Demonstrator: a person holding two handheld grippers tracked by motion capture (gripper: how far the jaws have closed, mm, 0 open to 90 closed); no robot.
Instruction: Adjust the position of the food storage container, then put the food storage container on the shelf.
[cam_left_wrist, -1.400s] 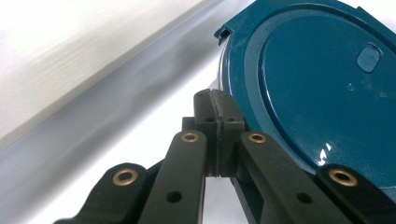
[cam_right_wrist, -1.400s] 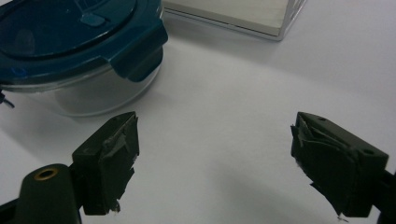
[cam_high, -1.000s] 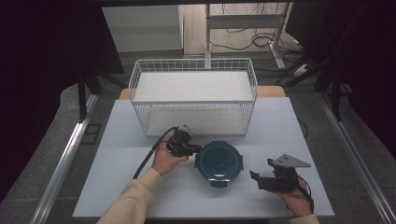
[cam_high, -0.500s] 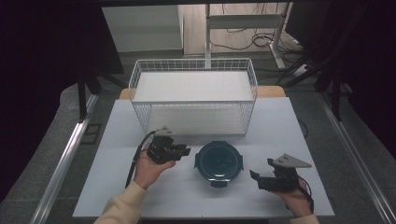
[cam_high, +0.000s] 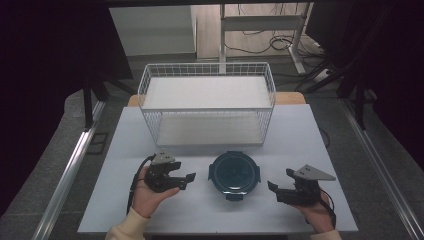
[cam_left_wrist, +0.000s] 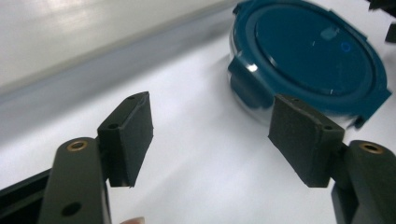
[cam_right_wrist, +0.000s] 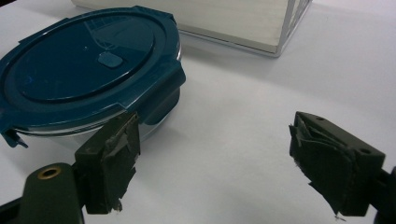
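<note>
A round container with a dark teal clip-on lid (cam_high: 234, 173) sits on the white table, near its front middle. My left gripper (cam_high: 191, 177) lies to the left of it, apart from it, jaws pointing right at it. Its jaws have just been opening and stand open with nothing between them (cam_left_wrist: 212, 128); the lid (cam_left_wrist: 308, 51) is ahead at upper right. My right gripper (cam_high: 272, 189) rests to the right of the container, open and empty (cam_right_wrist: 212, 156), with the lid (cam_right_wrist: 84, 60) ahead at upper left. Its pads (cam_right_wrist: 327, 168) look worn.
A white wire basket (cam_high: 207, 107) with a pale board inside stands behind the container, across the table's middle back. Its corner (cam_right_wrist: 285, 28) is seen beyond the right gripper. The table's front edge lies just below both hands.
My left gripper has drawn back to the left, away from the container's rim, and its jaws have opened. The container and the right gripper have stayed put.
</note>
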